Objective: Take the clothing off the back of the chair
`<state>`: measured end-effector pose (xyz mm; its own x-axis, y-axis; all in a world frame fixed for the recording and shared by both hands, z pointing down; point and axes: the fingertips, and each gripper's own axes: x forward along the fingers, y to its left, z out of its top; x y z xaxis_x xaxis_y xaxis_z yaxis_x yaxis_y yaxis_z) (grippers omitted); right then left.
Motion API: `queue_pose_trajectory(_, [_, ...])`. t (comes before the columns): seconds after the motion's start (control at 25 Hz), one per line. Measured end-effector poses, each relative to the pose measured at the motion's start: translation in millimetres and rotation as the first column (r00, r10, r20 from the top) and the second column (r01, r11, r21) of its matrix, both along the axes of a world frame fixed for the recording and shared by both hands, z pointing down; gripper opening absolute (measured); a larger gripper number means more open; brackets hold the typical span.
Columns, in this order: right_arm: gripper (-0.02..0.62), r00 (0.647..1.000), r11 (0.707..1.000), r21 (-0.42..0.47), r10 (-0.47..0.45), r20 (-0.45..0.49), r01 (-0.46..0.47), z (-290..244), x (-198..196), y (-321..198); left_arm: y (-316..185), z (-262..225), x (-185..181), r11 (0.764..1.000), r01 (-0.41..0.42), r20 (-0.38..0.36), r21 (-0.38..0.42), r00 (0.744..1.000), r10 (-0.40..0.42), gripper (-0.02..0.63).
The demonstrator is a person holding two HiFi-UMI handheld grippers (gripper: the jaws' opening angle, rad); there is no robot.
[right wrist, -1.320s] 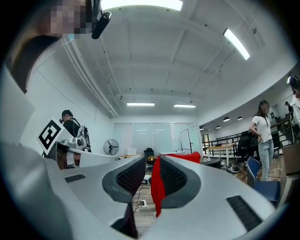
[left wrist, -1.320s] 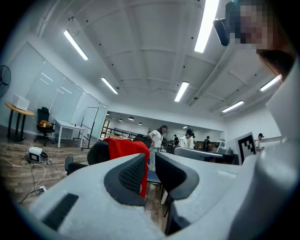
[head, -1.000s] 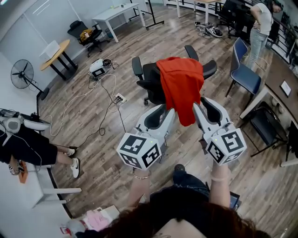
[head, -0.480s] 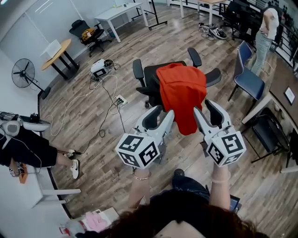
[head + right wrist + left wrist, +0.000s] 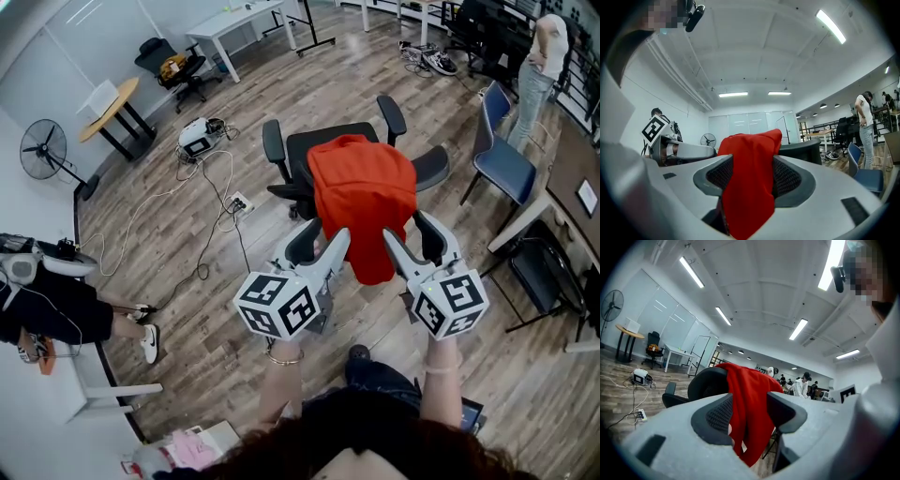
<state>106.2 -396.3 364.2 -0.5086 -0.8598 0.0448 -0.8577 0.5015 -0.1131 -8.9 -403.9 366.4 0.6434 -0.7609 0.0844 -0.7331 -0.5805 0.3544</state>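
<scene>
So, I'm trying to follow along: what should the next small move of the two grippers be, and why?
Probably draw both back, clear of the red garment. The left gripper and right gripper have just been opening; the garment shows between each pair of jaws, but no pad presses it. It lies draped over the back of the black chair, so it looks released.

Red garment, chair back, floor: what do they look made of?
Red garment: soft cloth, matte; it drapes and folds loosely over the chair, knit or woven unclear. Chair back: black, matte, probably fabric or mesh over a moulded shell; too dark to tell. Floor: grey-brown planks with visible grain and a slight sheen; real wood or laminate, cannot tell.
</scene>
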Motion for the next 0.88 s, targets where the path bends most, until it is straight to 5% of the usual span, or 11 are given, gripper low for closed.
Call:
queue_pose_trajectory(0.44, [0.25, 0.998, 0.997, -0.044, -0.063, 0.025, 0.064, 20.4, -7.8, -28.4, -26.8, 17.5, 18.1, 0.999, -0.033, 0.015, -0.028, 0.999, 0.034, 0.23])
queue_pose_trajectory(0.88, [0.14, 0.981, 0.986, -0.02, -0.161, 0.105, 0.164, 17.5, -23.7, -36.5, -38.0, 12.3, 32.7, 0.995, -0.094, 0.003, -0.024, 0.996, 0.094, 0.176])
